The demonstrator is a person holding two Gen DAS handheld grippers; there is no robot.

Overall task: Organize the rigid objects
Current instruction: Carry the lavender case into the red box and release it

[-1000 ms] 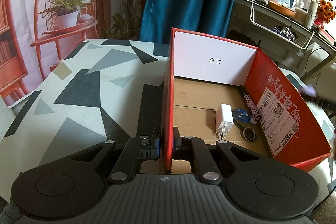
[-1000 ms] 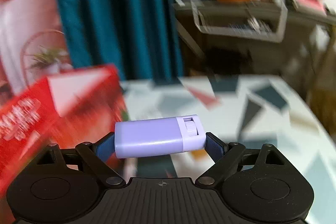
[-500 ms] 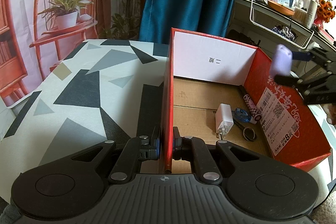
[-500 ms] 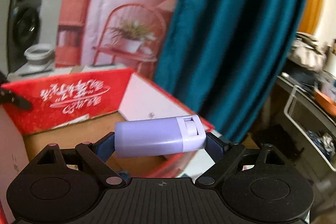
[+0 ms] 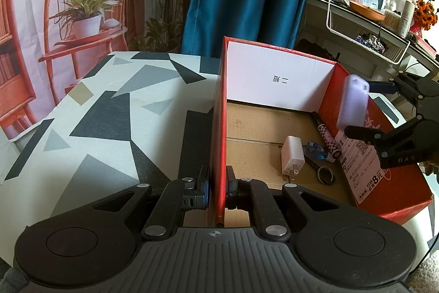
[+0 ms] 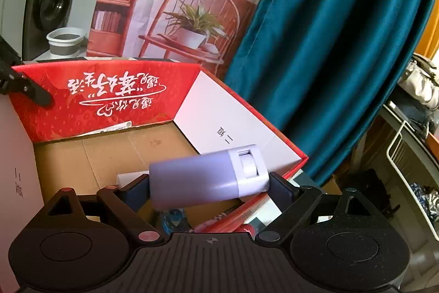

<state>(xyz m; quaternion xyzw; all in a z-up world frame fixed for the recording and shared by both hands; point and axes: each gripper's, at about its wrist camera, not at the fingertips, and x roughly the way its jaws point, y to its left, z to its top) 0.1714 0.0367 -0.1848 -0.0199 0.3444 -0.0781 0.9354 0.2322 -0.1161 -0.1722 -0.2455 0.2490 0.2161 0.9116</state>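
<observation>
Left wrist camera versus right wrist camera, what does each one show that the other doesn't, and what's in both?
Only the left wrist view shows the left gripper shut on the box's near wall, plus the white charger, checkered pen and small scissors lying on the box floor. Only the right wrist view shows a washing machine and a white bucket behind the box. Both show the red cardboard box and the right gripper holding the lilac case by its ends above the box.
</observation>
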